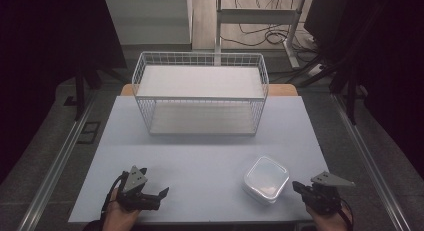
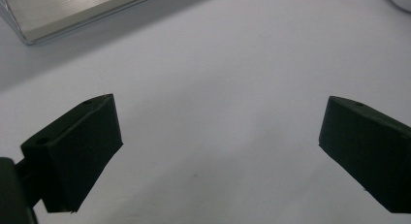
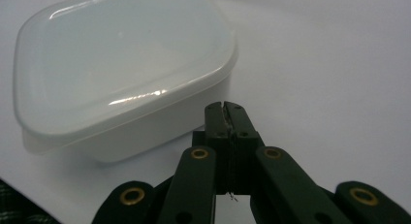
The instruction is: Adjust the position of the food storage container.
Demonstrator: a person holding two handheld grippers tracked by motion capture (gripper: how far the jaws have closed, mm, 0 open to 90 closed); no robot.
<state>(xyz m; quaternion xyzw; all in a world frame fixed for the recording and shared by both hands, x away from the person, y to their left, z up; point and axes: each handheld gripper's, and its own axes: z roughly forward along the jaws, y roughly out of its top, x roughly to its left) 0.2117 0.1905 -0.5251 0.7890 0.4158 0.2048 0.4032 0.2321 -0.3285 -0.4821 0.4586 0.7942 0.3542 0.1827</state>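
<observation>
Container [image 1: 266, 180] untouched on the desk [image 1: 200, 156].
Right gripper [image 3: 225, 107] clenched on nothing beside it; left gripper [image 2: 218, 146] released. Pickup not yet begun, wire rack [image 1: 200, 93] bare.

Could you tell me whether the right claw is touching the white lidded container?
Apart. In the right gripper view, the shut right claw ends just short of the white lidded container, with a strip of table between them; the high view shows a gap too.

White lidded plastic container [image 3: 121, 69]: right gripper view's left edge cropping its side.
Wire rack base corner [image 2: 72, 13]: running off the top edge.
</observation>
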